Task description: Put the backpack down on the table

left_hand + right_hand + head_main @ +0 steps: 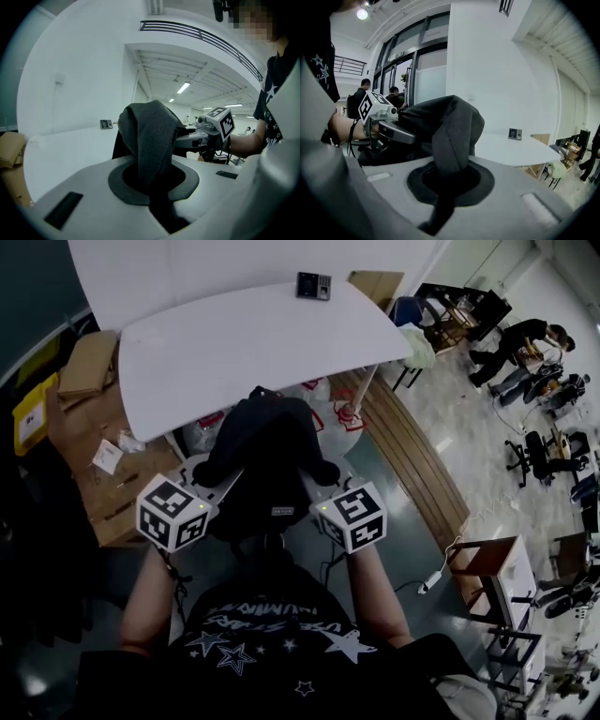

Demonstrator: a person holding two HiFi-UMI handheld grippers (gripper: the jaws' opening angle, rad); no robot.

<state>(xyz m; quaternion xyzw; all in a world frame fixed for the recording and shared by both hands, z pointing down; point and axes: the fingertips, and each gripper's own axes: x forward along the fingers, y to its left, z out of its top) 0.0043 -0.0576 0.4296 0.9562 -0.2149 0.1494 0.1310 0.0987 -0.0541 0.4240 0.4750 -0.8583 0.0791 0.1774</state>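
A black backpack (pixel 267 456) hangs in the air between my two grippers, in front of the near edge of the white table (pixel 244 343). My left gripper (pixel 214 486) is shut on one dark mesh shoulder strap (pixel 152 140), which rises out of its jaws. In the same way my right gripper (pixel 326 486) is shut on the other strap (pixel 452 136). The bag's body sits just beyond the jaws and hides the fingertips in the head view. A small dark device (pixel 313 285) lies at the table's far edge.
Cardboard boxes (pixel 89 362) stand left of the table. White bags (pixel 328 409) lie under its near edge. A wooden stand (pixel 487 563) is at the right, and people sit among office chairs (pixel 525 343) at the far right.
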